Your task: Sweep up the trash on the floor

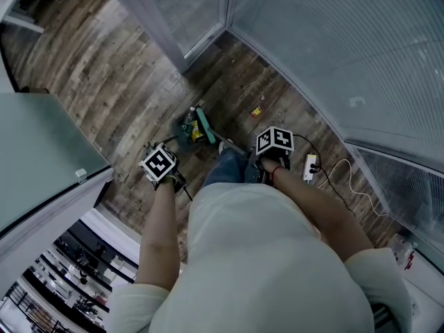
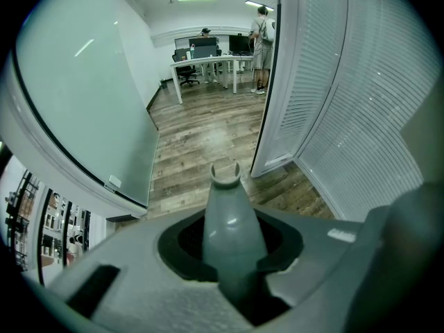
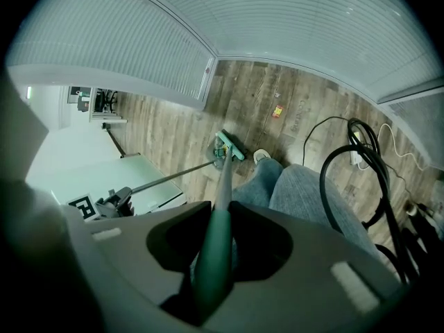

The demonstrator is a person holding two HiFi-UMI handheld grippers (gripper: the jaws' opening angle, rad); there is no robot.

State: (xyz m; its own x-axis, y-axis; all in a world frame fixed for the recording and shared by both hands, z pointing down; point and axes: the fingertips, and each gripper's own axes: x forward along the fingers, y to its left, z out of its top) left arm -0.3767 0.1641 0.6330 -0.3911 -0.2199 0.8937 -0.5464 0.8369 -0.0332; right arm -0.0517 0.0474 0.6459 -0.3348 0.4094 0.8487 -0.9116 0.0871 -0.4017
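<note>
A teal broom head point(image 1: 205, 125) rests on the wood floor against a dark dustpan point(image 1: 185, 128) that holds some yellow scraps. My right gripper point(image 1: 274, 143) is shut on the green broom handle point(image 3: 216, 241), which runs down to the broom head point(image 3: 230, 145). My left gripper point(image 1: 159, 164) is shut on the dustpan's grey handle point(image 2: 230, 227), whose notched tip points up. A thin pole point(image 3: 170, 179) leads from that gripper to the dustpan point(image 3: 219, 154). A small red-and-yellow piece of trash point(image 1: 256, 112) lies apart on the floor, beyond the broom; it also shows as the trash point(image 3: 277, 111).
Glass walls with blinds point(image 1: 333, 40) curve round the far and right sides. A frosted glass panel point(image 1: 35, 151) stands at left. A white power strip point(image 1: 309, 166) and loose cables point(image 3: 361, 158) lie at right. The person's jeans leg point(image 3: 305, 193) and shoe point(image 1: 225, 146) are beside the broom.
</note>
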